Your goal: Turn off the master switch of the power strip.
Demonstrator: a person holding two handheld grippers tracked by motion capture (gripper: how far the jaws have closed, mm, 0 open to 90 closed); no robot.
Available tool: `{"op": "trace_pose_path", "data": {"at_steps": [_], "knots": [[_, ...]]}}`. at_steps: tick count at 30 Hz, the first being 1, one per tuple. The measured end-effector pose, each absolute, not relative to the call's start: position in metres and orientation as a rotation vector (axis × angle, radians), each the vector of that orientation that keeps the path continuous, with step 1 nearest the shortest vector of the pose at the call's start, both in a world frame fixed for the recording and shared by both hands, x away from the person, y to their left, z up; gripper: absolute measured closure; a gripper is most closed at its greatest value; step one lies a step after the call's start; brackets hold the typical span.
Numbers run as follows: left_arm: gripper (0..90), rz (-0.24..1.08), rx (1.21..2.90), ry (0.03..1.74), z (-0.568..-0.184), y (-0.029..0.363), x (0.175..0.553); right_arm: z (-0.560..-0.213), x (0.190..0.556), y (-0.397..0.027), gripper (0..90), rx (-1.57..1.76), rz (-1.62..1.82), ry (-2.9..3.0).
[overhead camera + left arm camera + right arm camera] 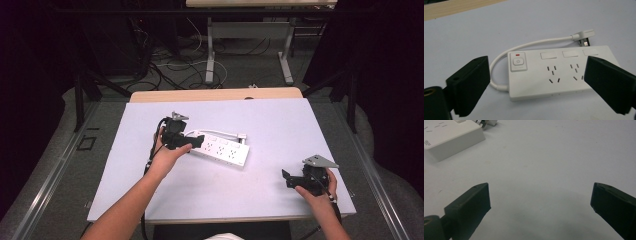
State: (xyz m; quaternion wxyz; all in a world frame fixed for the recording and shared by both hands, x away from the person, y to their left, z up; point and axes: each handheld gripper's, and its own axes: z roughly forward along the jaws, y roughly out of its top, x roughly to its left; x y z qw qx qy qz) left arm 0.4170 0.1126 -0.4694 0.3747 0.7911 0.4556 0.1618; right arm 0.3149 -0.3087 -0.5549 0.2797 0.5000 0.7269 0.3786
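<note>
A white power strip (222,150) lies flat near the middle of the table, its short white cord (220,133) looping behind it to a flat plug (242,136). My left gripper (198,141) is open at the strip's left end. In the left gripper view the jaws straddle the power strip (559,72) with space on both sides, near its switch (518,61), below the cord (529,46) and plug (584,37). My right gripper (286,179) rests open low at the front right, with bare table between its jaws (541,197). The strip's corner (449,137) lies far ahead of it.
A pale mat (280,125) covers the table, with a wooden strip (215,94) along the far edge. Beyond it are desk legs (210,55) and loose cables (175,70) on the floor. The front edge runs just below my right hand.
</note>
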Motion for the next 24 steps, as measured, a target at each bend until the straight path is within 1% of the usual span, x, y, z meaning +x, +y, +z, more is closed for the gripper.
{"op": "trace_pose_path", "data": {"at_steps": [1,3,8,13,17,24], "knots": [[1.2,0.403,2.017,1.168,-0.469,0.112,0.415,-0.555,0.315,-0.309,2.1,1.342,1.015,1.948],[0.5,0.395,2.007,1.149,-0.468,0.114,0.411,-0.555,0.315,-0.308,2.1,1.347,1.019,1.947],[0.4,0.396,2.024,1.125,-0.466,0.118,0.400,-0.555,0.314,-0.309,2.1,1.347,1.020,1.945],[0.4,0.401,1.992,1.103,-0.463,0.122,0.391,-0.554,0.315,-0.309,2.1,1.338,1.023,1.947],[0.4,0.417,1.999,1.095,-0.461,0.126,0.384,-0.554,0.314,-0.309,2.1,1.348,1.021,1.942],[0.5,0.421,1.970,1.117,-0.460,0.141,0.373,-0.554,0.314,-0.309,2.1,1.350,1.017,1.941]]}}
